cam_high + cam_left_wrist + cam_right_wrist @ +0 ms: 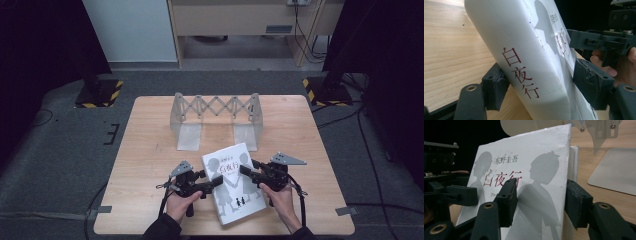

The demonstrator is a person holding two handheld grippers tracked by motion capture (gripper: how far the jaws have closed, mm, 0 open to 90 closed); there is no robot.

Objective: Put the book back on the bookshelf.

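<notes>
left hand-held gripper [216, 182] clamps book [234, 184] spine edge; right hand-held gripper [248, 167] clamps opposite edge.

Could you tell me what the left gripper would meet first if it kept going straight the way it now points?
The white book: its spine already sits between the left gripper's jaws. Beyond it stands the right gripper.

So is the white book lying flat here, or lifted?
Lifted and tilted: the book is clamped between both grippers' fingers, its spine edge raised off the table in the left gripper view.
</notes>
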